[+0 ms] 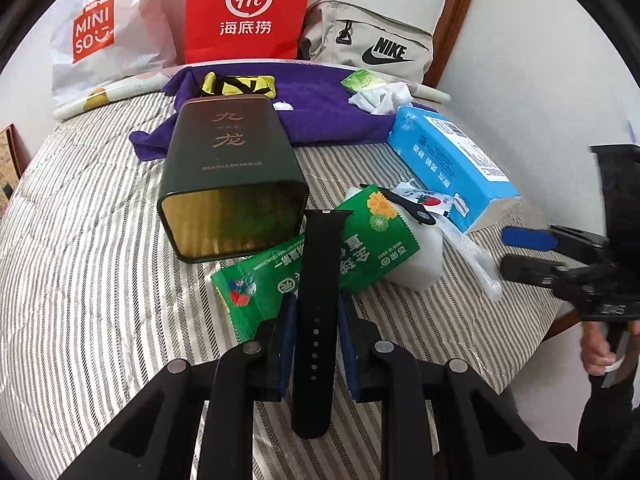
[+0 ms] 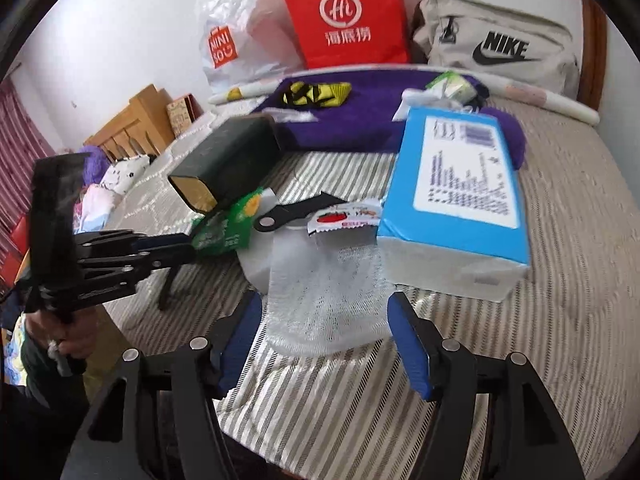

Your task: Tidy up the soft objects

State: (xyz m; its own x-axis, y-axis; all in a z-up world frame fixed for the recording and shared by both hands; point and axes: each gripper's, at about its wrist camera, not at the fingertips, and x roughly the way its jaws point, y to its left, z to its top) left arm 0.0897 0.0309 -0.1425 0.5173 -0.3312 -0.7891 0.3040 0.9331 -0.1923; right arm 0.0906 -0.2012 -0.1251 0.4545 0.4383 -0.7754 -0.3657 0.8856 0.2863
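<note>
Left gripper (image 1: 314, 320): fingers clamped on black watch strap (image 1: 316, 280), lower centre.
Right gripper (image 2: 324, 344): fingers apart around bubble wrap (image 2: 324, 300).

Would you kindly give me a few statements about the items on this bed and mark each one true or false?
1. The left claw is shut on the black watch strap. True.
2. The dark green tin stands upright. False: it lies on its side.
3. The right claw is clamped on the blue tissue pack. False: it stands open around white bubble wrap.
4. A yellow-and-black item lies on the purple towel. True.
</note>
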